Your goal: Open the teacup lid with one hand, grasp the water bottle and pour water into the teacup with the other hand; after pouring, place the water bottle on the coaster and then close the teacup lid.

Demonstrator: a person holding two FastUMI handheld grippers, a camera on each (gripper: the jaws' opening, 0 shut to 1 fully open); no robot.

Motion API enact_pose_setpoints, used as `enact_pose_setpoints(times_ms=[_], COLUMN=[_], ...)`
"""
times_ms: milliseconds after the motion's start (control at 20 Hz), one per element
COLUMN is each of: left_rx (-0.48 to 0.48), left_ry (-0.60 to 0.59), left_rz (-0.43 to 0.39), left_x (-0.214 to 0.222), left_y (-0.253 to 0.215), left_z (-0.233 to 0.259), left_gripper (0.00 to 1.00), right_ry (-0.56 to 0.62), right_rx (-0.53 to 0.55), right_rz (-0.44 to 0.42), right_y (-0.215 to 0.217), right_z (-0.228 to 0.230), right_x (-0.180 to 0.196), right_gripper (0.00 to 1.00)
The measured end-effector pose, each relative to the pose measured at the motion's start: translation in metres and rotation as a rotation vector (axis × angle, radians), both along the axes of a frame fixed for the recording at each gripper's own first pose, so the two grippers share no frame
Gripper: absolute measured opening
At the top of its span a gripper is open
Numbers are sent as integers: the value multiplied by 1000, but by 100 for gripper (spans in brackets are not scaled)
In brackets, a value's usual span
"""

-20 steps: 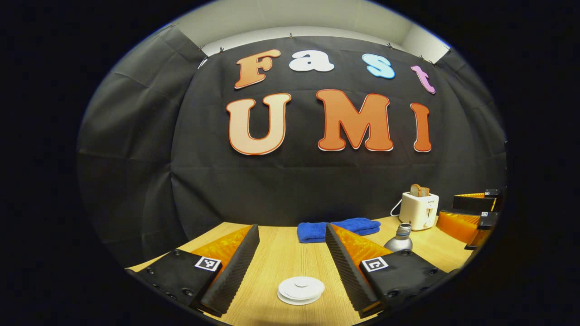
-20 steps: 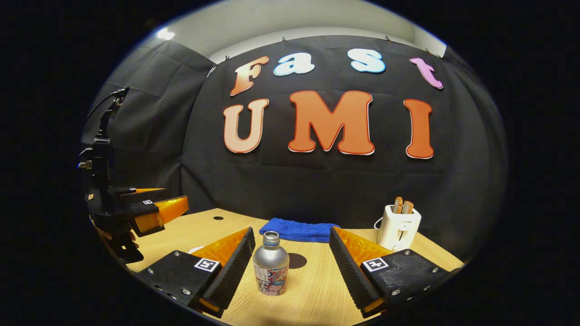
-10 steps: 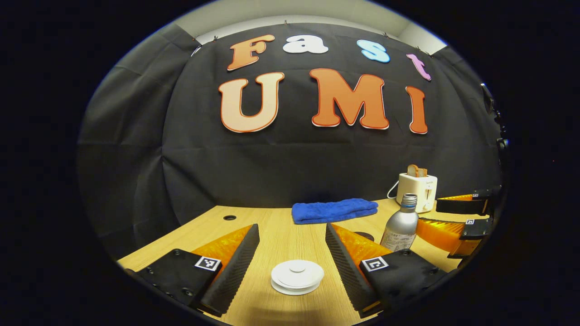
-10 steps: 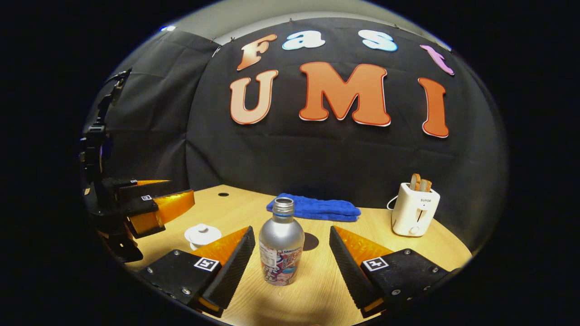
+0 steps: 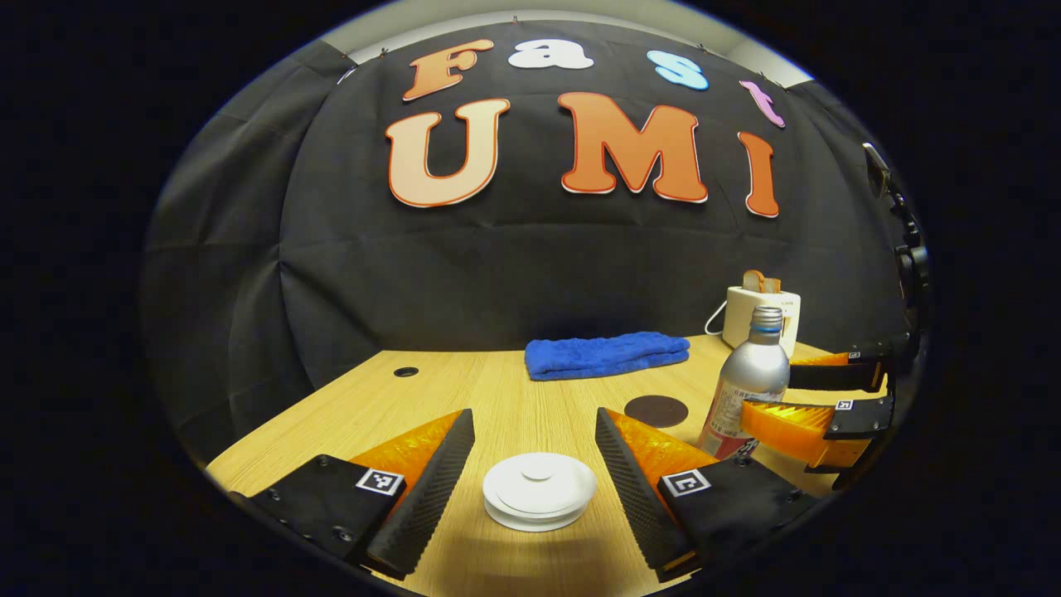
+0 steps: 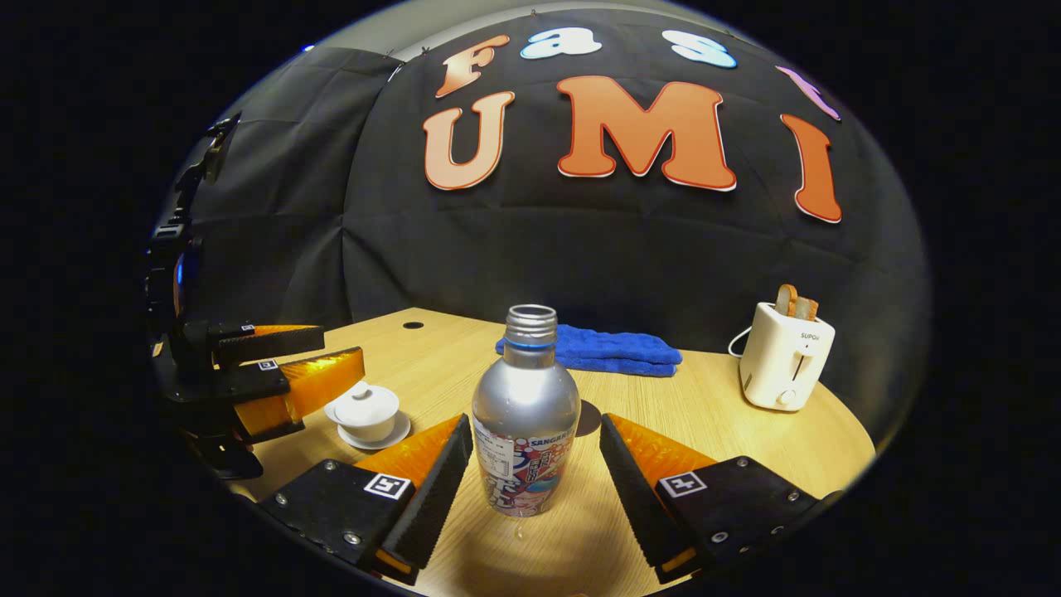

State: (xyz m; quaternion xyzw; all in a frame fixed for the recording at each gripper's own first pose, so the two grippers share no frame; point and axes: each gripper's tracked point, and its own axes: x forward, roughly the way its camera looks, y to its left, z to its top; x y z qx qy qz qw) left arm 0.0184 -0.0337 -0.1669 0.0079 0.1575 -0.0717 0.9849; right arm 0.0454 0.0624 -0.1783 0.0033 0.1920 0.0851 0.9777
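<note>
Both tools have come lower and nearer: left tool (image 5: 535, 464), fingers apart, flanks the lidded teacup (image 5: 539, 491) near the table's front edge; right tool (image 6: 535, 464), also apart, brackets the upright water bottle (image 6: 525, 414).

Black cloth wall (image 5: 539, 274) behind wooden table (image 5: 497, 390).

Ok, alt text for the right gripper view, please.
An open hand-held gripper straddles an upright, uncapped silver water bottle on a wooden table. To the left, another hand-held gripper hovers beside a lidded white teacup; a blue towel and toaster sit behind.
</note>
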Motion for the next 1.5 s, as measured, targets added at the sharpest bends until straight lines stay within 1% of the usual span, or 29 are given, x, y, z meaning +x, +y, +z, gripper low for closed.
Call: enact_pose_setpoints(times_ms=[150, 200, 300, 350, 450, 500, 550, 650, 700, 750, 800, 850, 900, 950, 1000, 1050, 1100, 1150, 1200, 1350, 1400, 1450, 1500], left_rx=[18, 25, 21, 13, 26, 30, 31, 28, 25, 27, 26, 29, 24, 21, 16, 14, 9, 4, 1, 2, 2, 1, -2], left_ry=[54, 72, 103, 109, 127, 138, 149, 157, 149, 147, 145, 142, 131, 125, 121, 121, 118, 108, 94, 54, 40, 27, 15], left_rz=[-9, -9, -8, -6, -4, -2, -2, 1, -2, 1, 0, -2, 3, 13, 13, 13, 10, 21, 26, 33, 37, 39, 44], left_x=[2, 2, 7, 8, 12, 12, 14, 13, 14, 16, 17, 17, 18, 20, 19, 20, 20, 20, 22, 24, 24, 23, 22], left_y=[-3, -3, -5, -5, -5, -5, -6, -4, -5, -4, -4, -6, -6, -3, -3, -3, -3, -2, 1, 5, 7, 9, 12], left_z=[-21, -26, -37, -39, -47, -49, -54, -56, -54, -56, -54, -54, -52, -52, -49, -52, -51, -51, -48, -34, -28, -23, -17], left_gripper=[95, 92, 88, 88, 84, 88, 81, 79, 73, 72, 67, 61, 64, 47, 40, 36, 36, 31, 29, 29, 27, 29, 29], right_ry=[29, 35, 46, 43, 41, 43, 49, 62, 62, 59, 59, 59, 60, 61, 63, 65, 64, 65, 63, 44, 34, 27, 15], right_rx=[5, 5, 8, 12, 20, 27, 32, 41, 43, 44, 44, 44, 45, 46, 46, 41, 33, 24, 14, -37, -61, -89, -123], right_rz=[16, 20, 21, 8, 1, 3, 5, 10, 11, 13, 13, 14, 12, 11, 8, 5, -2, -5, -8, -10, -11, -9, -3], right_y=[4, 4, 5, 4, 3, 4, 4, 5, 5, 4, 4, 5, 5, 4, 3, 2, -2, -3, -4, -9, -13, -14, -15], right_z=[-11, -13, -19, -20, -21, -22, -25, -28, -26, -26, -26, -27, -26, -26, -26, -25, -25, -23, -22, -12, -6, -2, 2], right_x=[2, 3, 5, 7, 12, 14, 15, 14, 14, 16, 16, 15, 15, 15, 16, 16, 17, 17, 17, 19, 19, 19, 19], right_gripper=[93, 93, 93, 93, 85, 81, 81, 81, 81, 81, 80, 76, 79, 75, 80, 78, 78, 78, 78, 78, 78, 78, 78])
